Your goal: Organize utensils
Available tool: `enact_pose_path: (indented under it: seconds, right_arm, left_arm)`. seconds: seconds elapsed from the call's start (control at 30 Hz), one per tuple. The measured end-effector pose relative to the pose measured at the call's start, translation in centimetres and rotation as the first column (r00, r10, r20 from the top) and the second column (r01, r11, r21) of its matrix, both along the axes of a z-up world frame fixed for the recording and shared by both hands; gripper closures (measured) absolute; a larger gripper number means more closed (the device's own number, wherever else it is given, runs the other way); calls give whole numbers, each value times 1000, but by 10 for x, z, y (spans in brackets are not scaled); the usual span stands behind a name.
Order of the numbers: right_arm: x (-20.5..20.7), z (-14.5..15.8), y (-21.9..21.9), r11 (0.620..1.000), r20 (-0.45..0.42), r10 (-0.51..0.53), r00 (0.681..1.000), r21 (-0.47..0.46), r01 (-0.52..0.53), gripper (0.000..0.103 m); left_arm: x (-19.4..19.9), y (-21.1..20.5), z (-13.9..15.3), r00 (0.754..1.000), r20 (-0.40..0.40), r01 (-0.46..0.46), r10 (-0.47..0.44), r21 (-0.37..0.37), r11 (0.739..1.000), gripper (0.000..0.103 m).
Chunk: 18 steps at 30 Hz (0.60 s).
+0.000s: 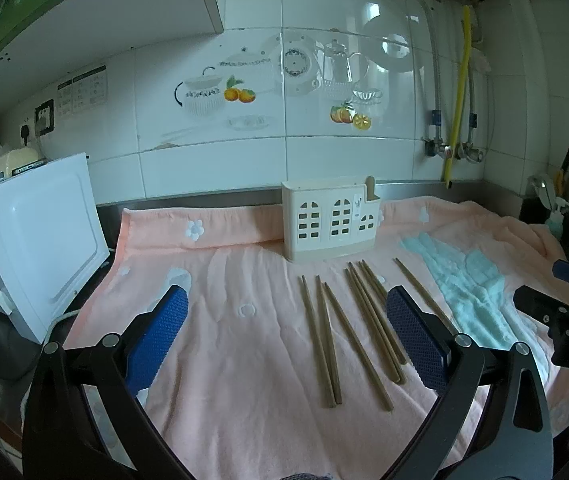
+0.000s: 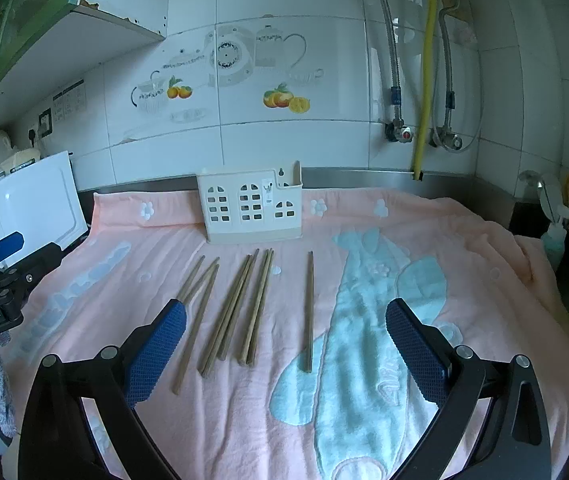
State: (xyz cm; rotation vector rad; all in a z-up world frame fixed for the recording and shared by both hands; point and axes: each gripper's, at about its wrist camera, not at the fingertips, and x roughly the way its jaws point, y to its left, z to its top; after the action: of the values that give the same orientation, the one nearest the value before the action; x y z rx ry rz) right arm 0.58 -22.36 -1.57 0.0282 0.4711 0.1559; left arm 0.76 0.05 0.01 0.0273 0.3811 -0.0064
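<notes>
**Chopsticks laid out before the holder, both grippers spread and empty**

While both grippers hang over the near edge of the worktop, neither has hold of anything: the left gripper (image 1: 286, 336) and the right gripper (image 2: 285, 340) each stand with blue pads wide apart. Wooden chopsticks (image 2: 240, 308) lie loose on the pink towel (image 2: 464, 248), pointing toward the far wall in small clusters, with a single chopstick (image 2: 309, 312) lying apart to the right, its near end on the towel's pale blue patch. From the left wrist view the right finger (image 1: 416, 336) covers parts of several sticks, so an exact count is hard to make. Just beyond them, a cream utensil holder (image 1: 330, 218) with window-shaped cutouts stands upright at the far side; its inside cannot be seen. A white appliance (image 1: 40, 236) sits left, partly cut off. Knives and bottles at the far right are too small and dim to make out.
</notes>
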Motion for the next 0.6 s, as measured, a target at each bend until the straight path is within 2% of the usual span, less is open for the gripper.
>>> enact_pose_path:
  seconds: [0.6]
  right_arm:
    - [14,-6,0,1000,-35,-3,999,-6,3,6]
  left_arm:
    - [12,-1,-3,1000,-29,2,-2,-4,1000,5]
